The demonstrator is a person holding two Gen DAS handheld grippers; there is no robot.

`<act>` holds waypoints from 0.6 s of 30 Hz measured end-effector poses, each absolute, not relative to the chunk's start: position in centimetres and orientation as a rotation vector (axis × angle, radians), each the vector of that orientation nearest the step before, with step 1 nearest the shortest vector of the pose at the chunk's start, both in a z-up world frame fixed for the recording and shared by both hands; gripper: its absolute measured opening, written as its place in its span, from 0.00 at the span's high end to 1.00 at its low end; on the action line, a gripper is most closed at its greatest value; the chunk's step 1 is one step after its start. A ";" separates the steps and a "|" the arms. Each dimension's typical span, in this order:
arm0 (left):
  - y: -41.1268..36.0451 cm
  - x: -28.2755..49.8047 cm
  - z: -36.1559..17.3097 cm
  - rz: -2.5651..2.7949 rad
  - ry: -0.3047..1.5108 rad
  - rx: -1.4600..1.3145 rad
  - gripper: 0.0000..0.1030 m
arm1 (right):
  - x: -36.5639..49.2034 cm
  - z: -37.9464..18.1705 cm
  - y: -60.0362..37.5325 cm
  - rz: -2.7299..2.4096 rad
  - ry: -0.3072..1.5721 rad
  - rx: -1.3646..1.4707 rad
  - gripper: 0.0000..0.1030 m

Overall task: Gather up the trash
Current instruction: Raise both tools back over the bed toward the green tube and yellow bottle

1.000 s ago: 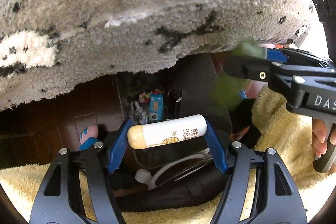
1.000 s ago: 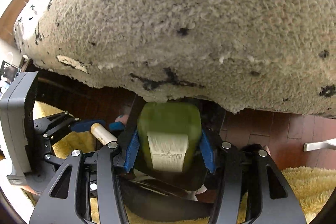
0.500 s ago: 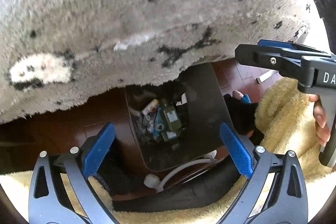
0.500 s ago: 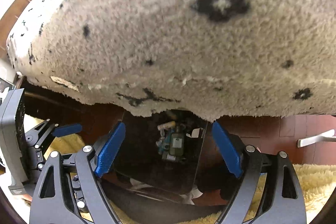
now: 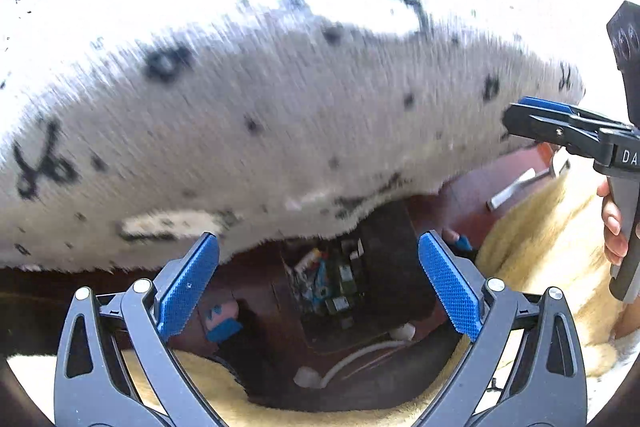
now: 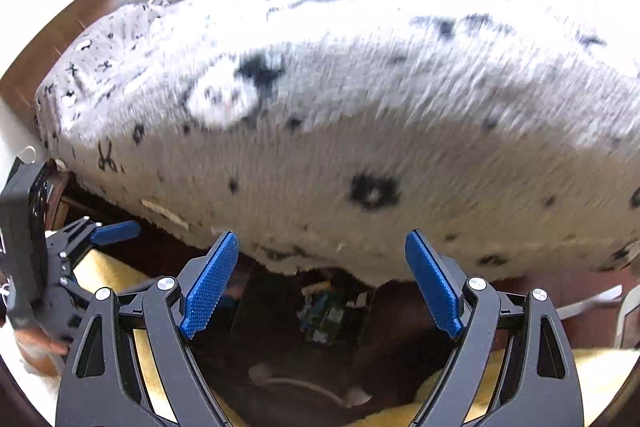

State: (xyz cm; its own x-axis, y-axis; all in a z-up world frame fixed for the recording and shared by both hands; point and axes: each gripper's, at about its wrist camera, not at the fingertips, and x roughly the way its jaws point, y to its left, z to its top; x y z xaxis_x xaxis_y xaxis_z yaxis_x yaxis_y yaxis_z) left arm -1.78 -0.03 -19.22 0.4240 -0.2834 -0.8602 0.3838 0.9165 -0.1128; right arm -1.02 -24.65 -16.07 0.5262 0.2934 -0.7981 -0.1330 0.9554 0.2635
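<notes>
The left gripper [image 5: 318,285] and the right gripper [image 6: 320,287] both have their fingers wide apart and hold nothing, above a dark bin [image 5: 384,267] on the floor under the blanket [image 5: 280,107], where mixed trash [image 5: 328,283] lies inside.

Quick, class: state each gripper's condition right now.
Left gripper: open, holding nothing.
Right gripper: open, holding nothing.

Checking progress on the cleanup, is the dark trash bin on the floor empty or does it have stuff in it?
Not empty: the trash bin holds a pile of small wrappers and packages, also visible from the right wrist.
</notes>
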 end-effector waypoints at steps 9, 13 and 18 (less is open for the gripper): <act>1.8 1.9 -13.4 -0.339 0.937 0.142 0.08 | 1.5 -10.7 -27.0 0.205 0.881 0.092 0.09; 2.0 3.9 -11.2 -0.304 0.875 0.167 0.08 | 3.7 -9.2 -27.2 0.191 0.862 0.048 0.08; 1.7 7.5 -9.6 -0.242 0.804 0.171 0.08 | 6.6 -8.2 -27.2 0.196 0.852 0.045 0.08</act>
State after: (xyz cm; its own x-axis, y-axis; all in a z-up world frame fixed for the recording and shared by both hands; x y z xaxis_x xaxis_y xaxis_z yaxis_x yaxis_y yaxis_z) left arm 7.48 1.72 -9.58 0.6685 -0.1486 -0.7287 0.2776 0.9589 0.0591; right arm 6.60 -27.22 -8.23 0.6418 0.1899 -0.7430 -0.1541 0.9810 0.1176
